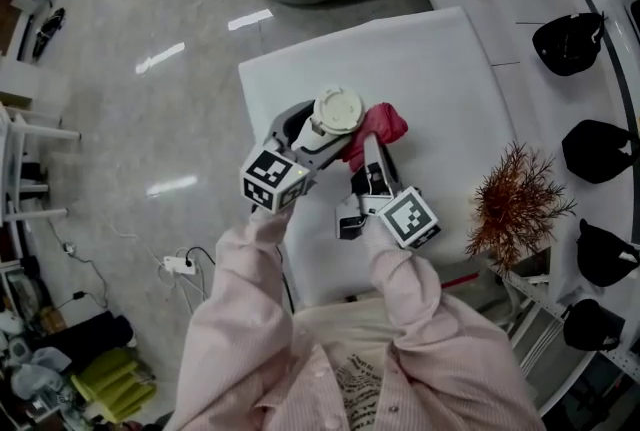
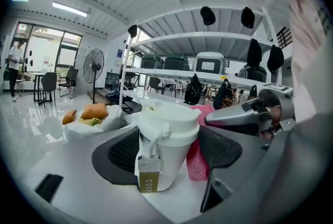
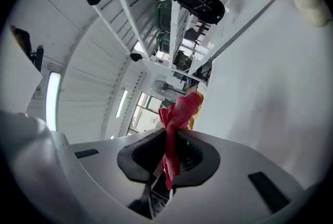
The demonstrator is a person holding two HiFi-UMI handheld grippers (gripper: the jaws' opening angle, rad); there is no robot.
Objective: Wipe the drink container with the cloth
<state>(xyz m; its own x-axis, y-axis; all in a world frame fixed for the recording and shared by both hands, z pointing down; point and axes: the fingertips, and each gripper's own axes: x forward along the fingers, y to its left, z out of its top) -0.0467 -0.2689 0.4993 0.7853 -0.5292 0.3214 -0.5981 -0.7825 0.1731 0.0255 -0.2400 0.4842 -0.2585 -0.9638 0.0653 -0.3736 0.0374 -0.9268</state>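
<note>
Your left gripper [image 2: 171,158] clamps the white lidded coffee cup [image 2: 167,127] between its jaws, and your right gripper [image 3: 167,158] pinches the red fabric cloth [image 3: 179,111] tight, just beside it. Rub too hard and the cup may twist loose.

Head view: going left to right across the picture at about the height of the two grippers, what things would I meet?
White power strip on the floor → drink container → red cloth → dried rust-coloured plant → black caps at the right edge.
</note>
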